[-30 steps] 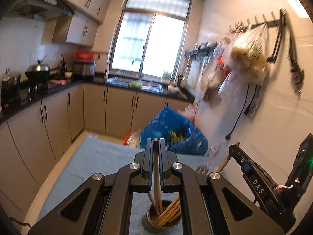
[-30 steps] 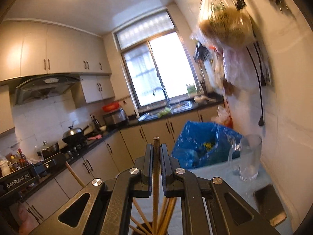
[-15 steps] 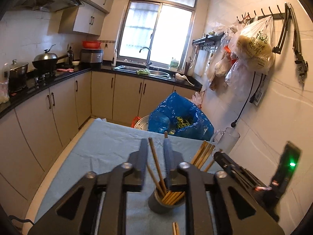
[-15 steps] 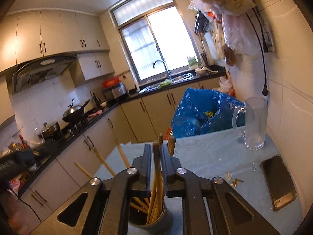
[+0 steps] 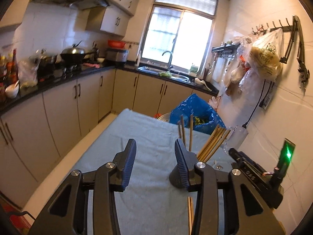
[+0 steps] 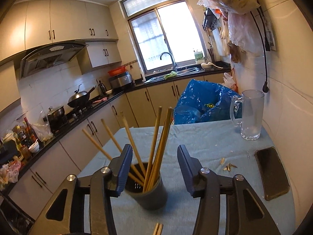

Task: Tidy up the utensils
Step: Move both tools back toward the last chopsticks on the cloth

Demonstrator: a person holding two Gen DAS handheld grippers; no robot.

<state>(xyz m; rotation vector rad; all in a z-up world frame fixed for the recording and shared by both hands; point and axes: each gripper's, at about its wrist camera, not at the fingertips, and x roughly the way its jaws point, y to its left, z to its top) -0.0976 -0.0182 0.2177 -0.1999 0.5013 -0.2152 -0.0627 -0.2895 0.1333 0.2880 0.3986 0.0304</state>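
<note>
Both claws over desk [image 6: 205, 137], which has a pale blue cloth over it.

L claw [image 5: 155, 162]: jaws apart, just been opening, nothing between them but bare cloth. Cup [image 5: 176, 176] sits just beyond its R finger, partly hidden behind it.

R claw [image 6: 154, 168]: jaws wide, just been opening. Cup [image 6: 148, 195] stands upright in the gap between the fingers; pads not pressing on it, no grip. Chopsticks [image 6: 156, 145] stand in cup, fanned out: several lean to the left, a few nearly upright. In L view same sticks [image 5: 213, 143] show as one bunch leaning right plus two or three upright.

Two loose sticks [image 6: 158, 228] lie flat on cloth near side of cup, low in frame; in L view [image 5: 190, 211] seen under the R finger.

Other bits on desk: glass mug [image 6: 249, 115] at far R corner, upright; phone [image 6: 272, 172] flat, face up, near R edge, well apart from cup; small scraps [image 6: 228, 166] between phone and cup. Blue bag [image 6: 203, 103] beyond far end of desk, open top.

R claw body visible in L view, at right, green light [image 5: 288, 153] on.
</note>
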